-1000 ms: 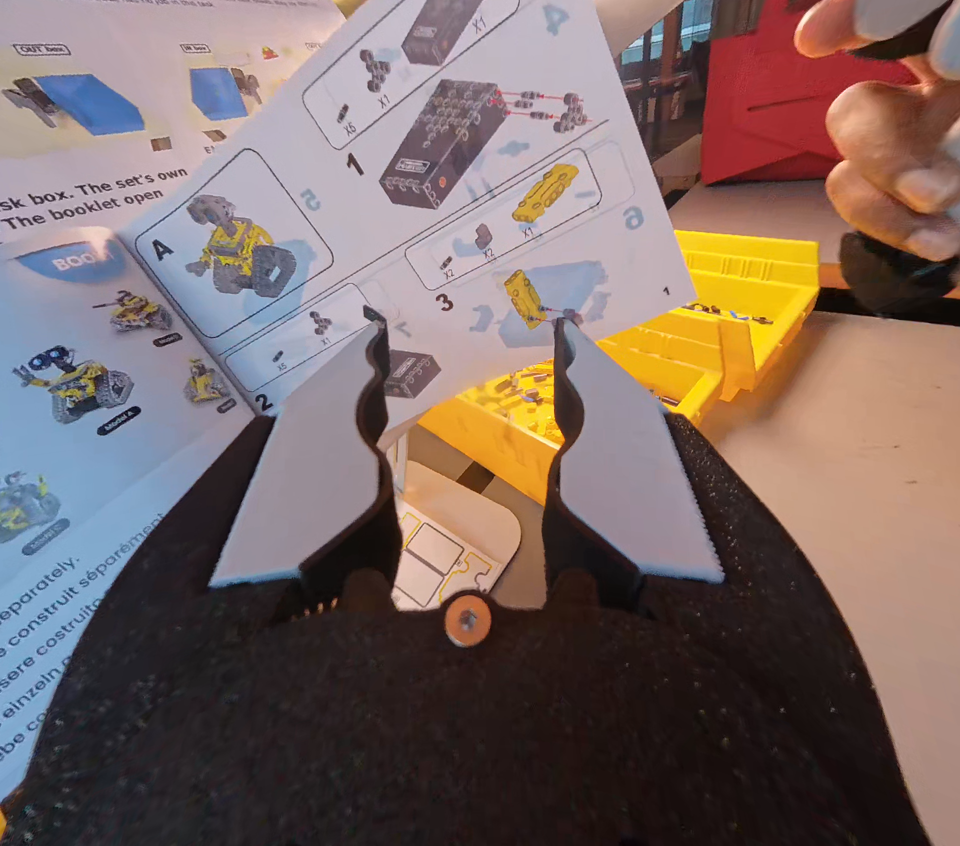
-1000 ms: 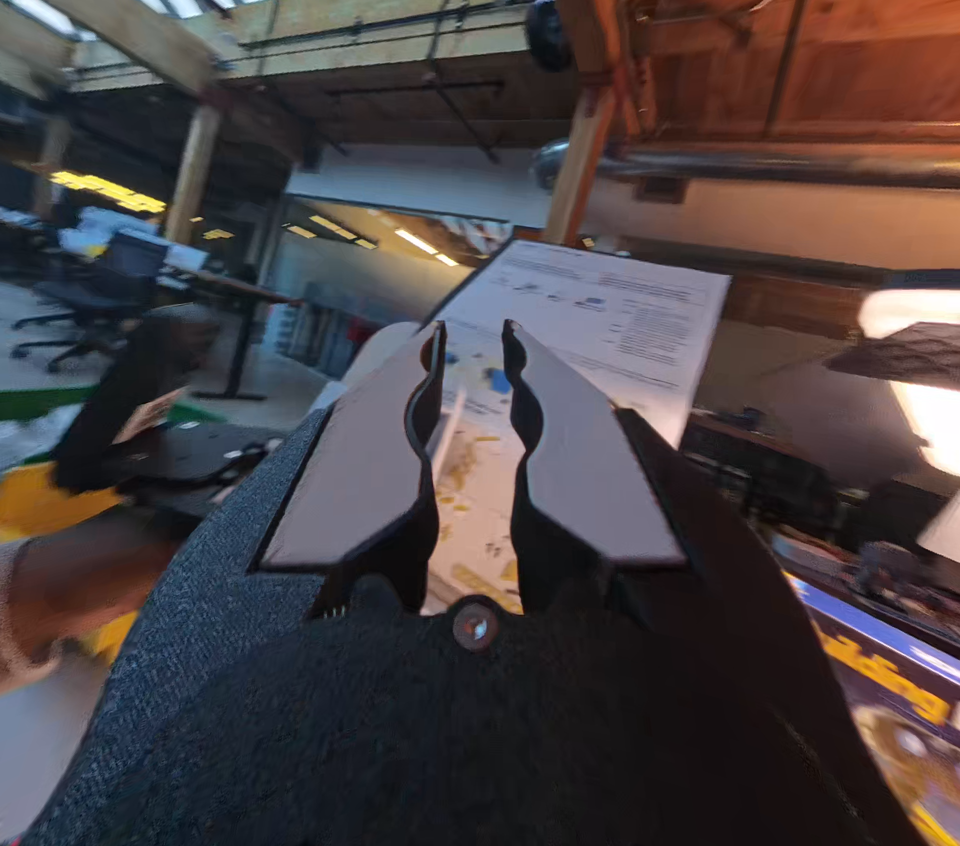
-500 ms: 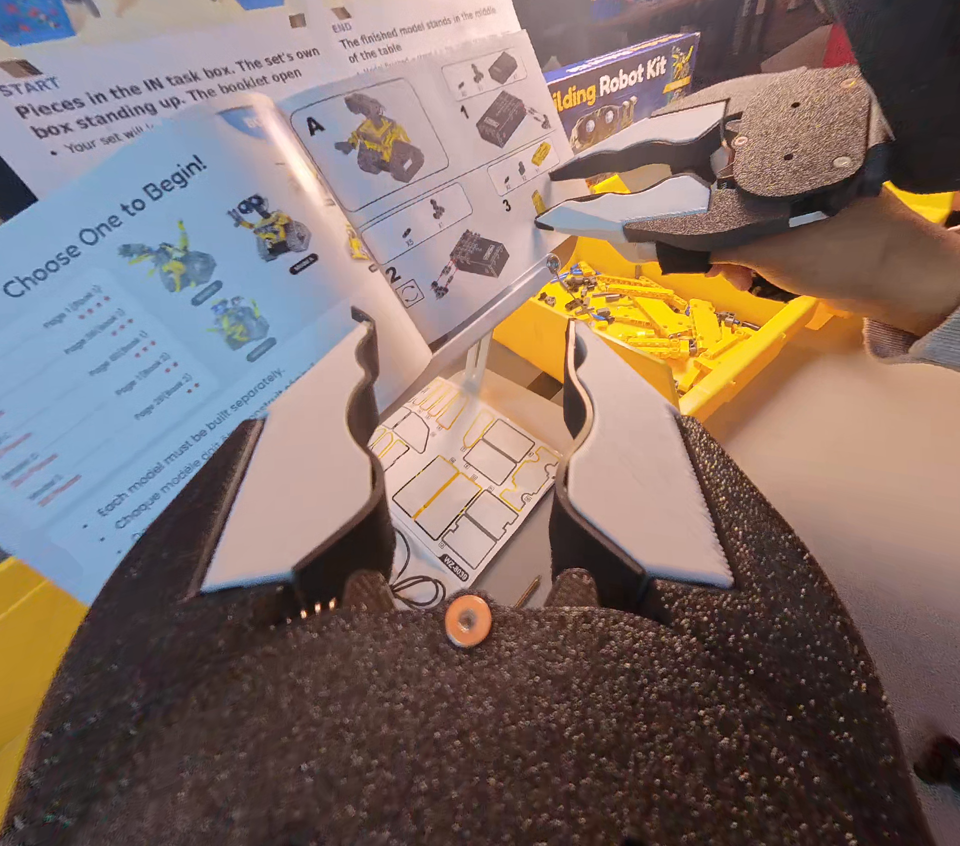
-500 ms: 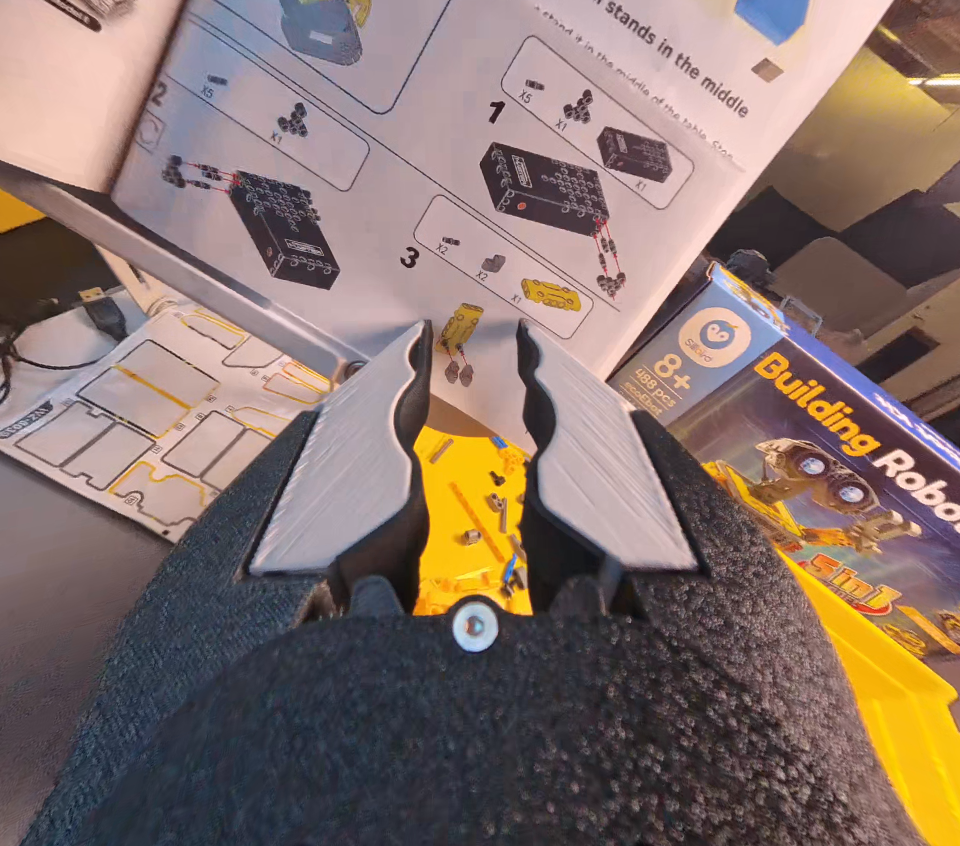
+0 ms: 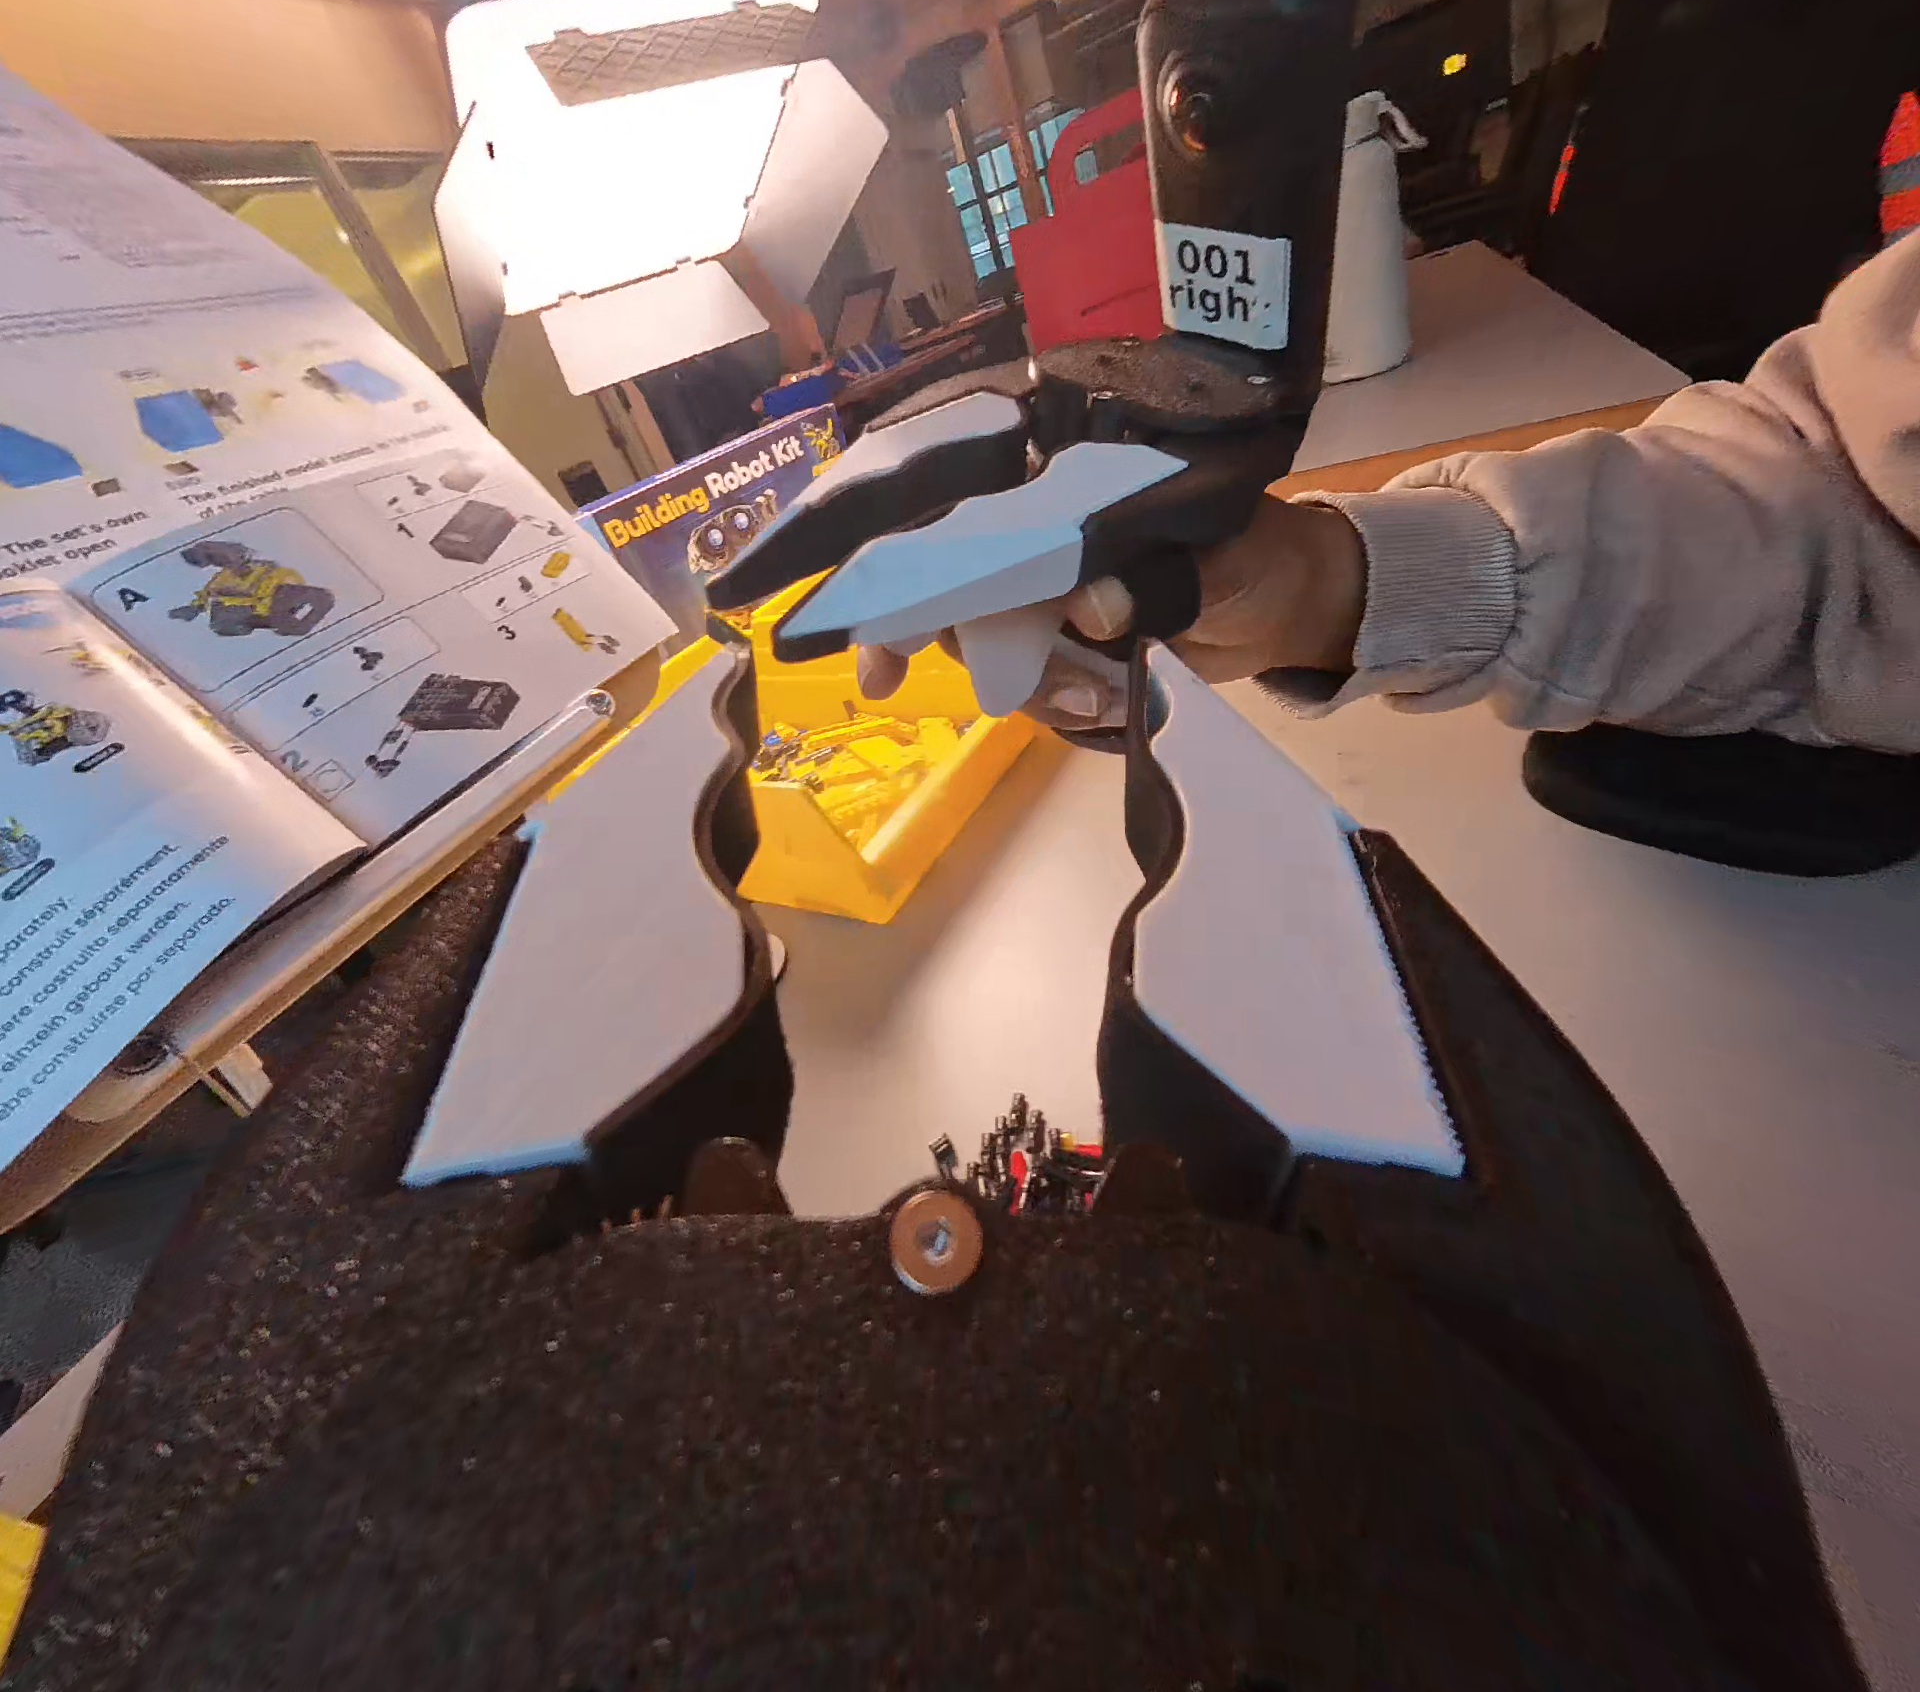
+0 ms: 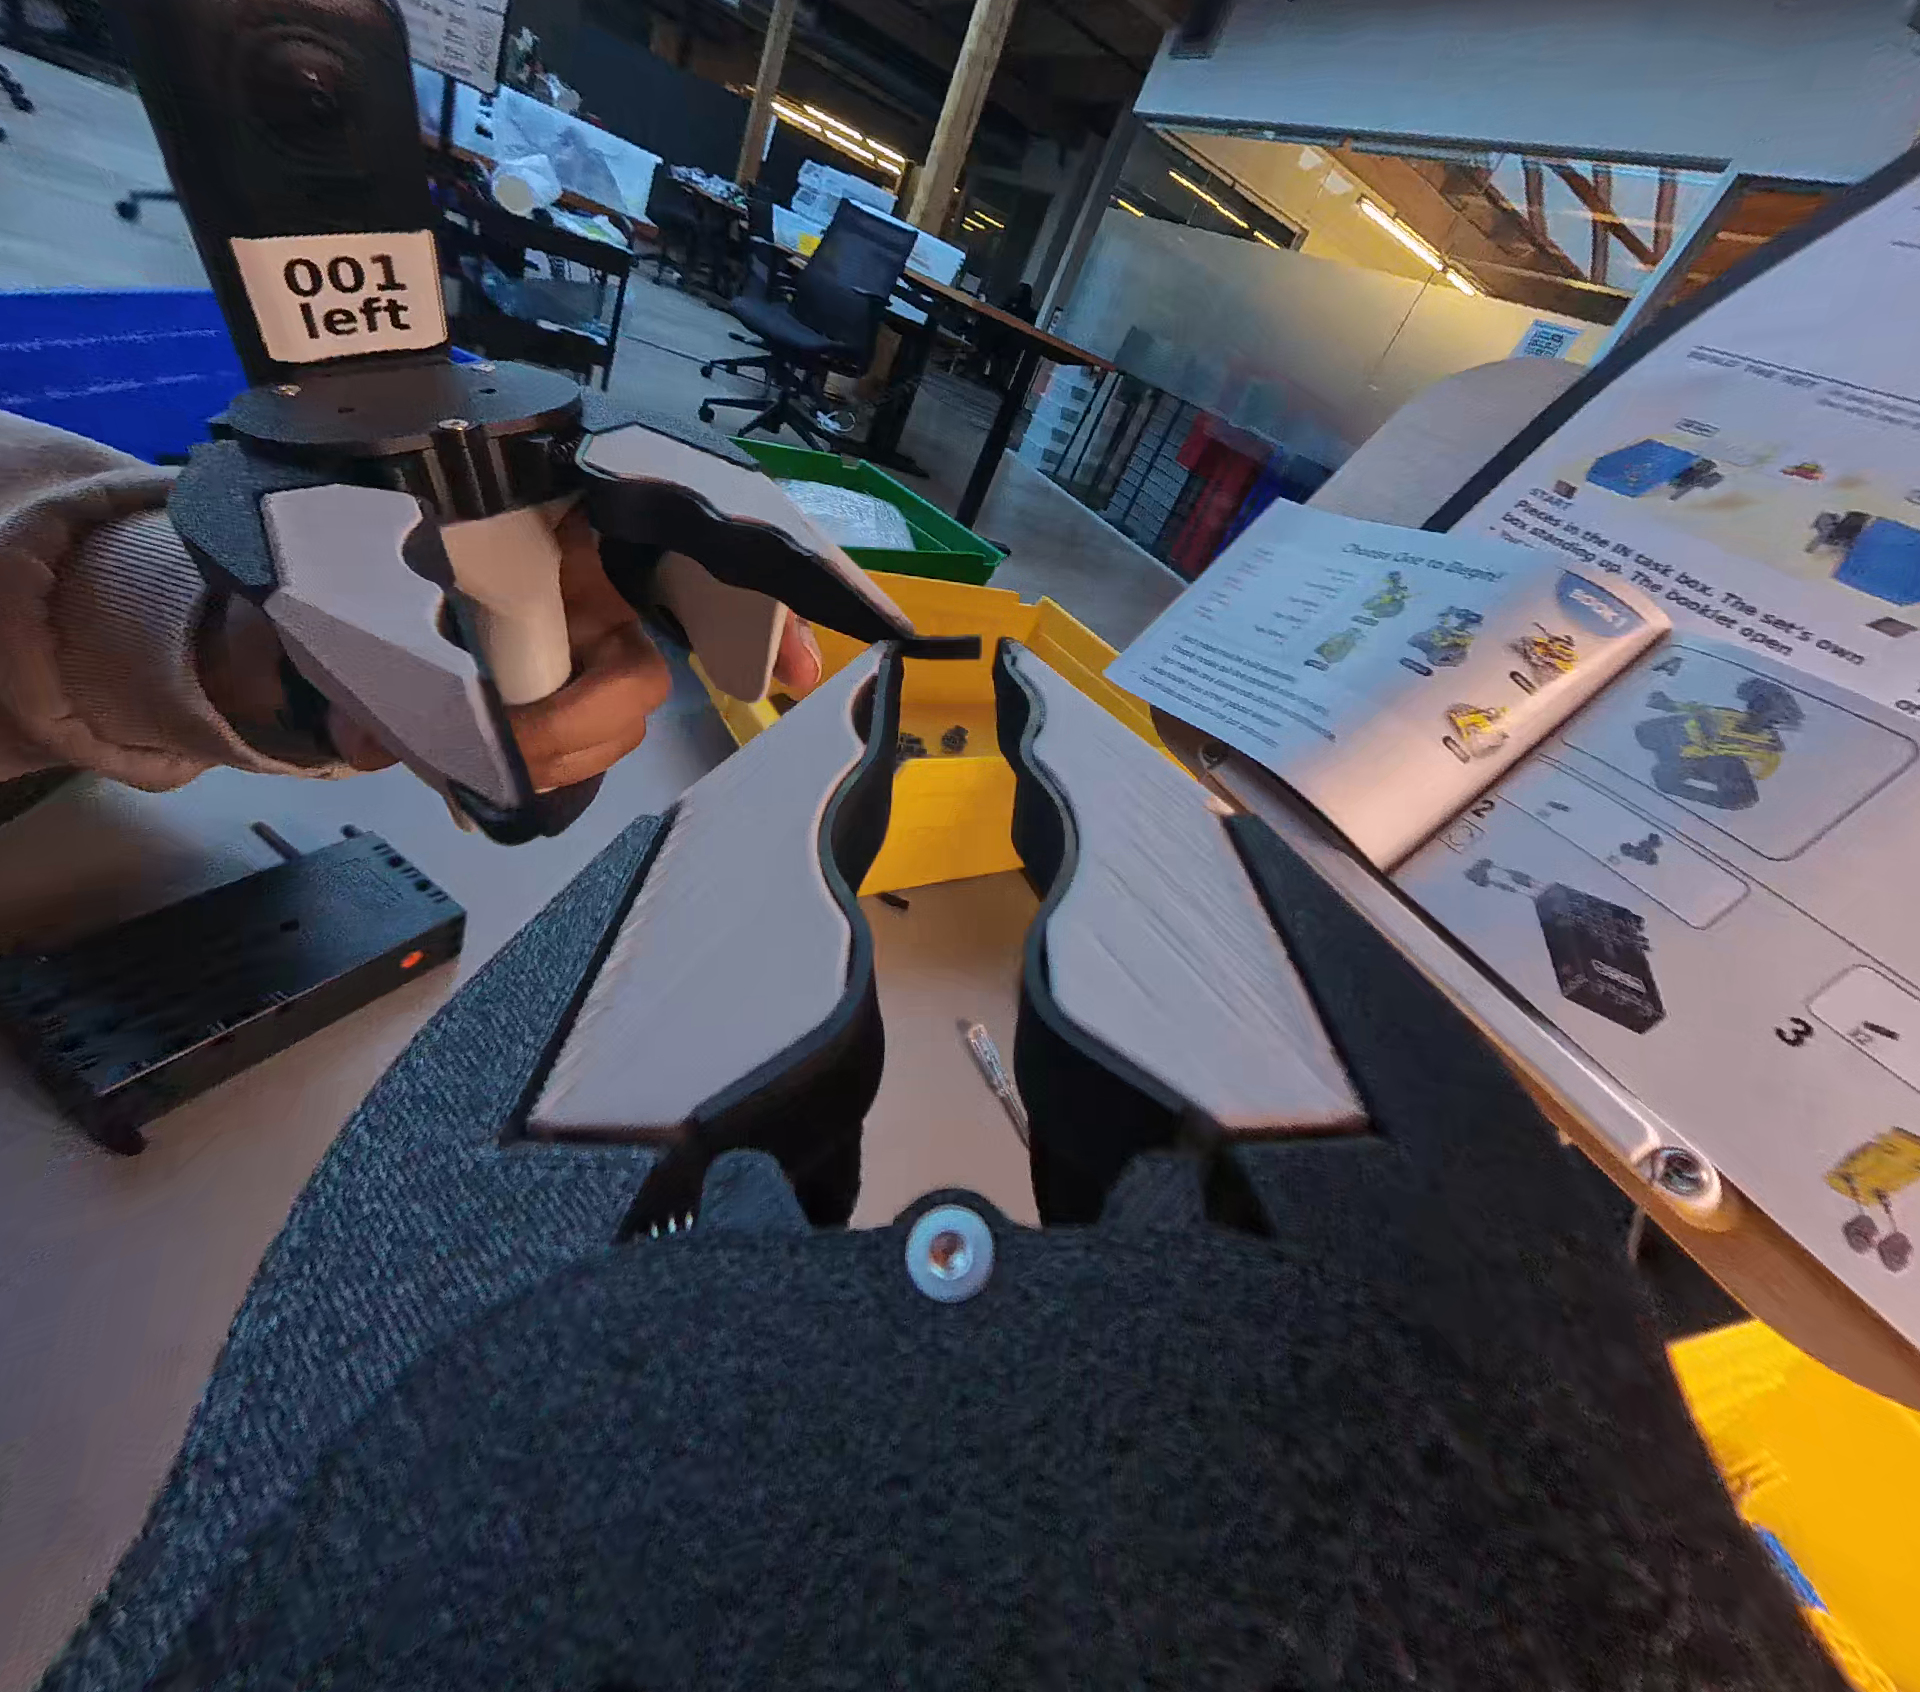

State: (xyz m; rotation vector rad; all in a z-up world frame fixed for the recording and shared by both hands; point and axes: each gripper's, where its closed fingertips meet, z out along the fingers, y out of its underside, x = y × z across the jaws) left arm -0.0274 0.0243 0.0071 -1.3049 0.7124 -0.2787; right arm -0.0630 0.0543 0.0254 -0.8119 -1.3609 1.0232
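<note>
Two raised tools, left tool (image 5: 930, 686) agape

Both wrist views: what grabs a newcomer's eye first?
The two tongs face each other over a yellow parts bin on the pale table: the left tongs gape wide and empty, and the right tongs, narrower but also open, hold nothing. An open instruction booklet rests on a tilted stand beside the bin, and a bright panel light glares behind it.
</note>
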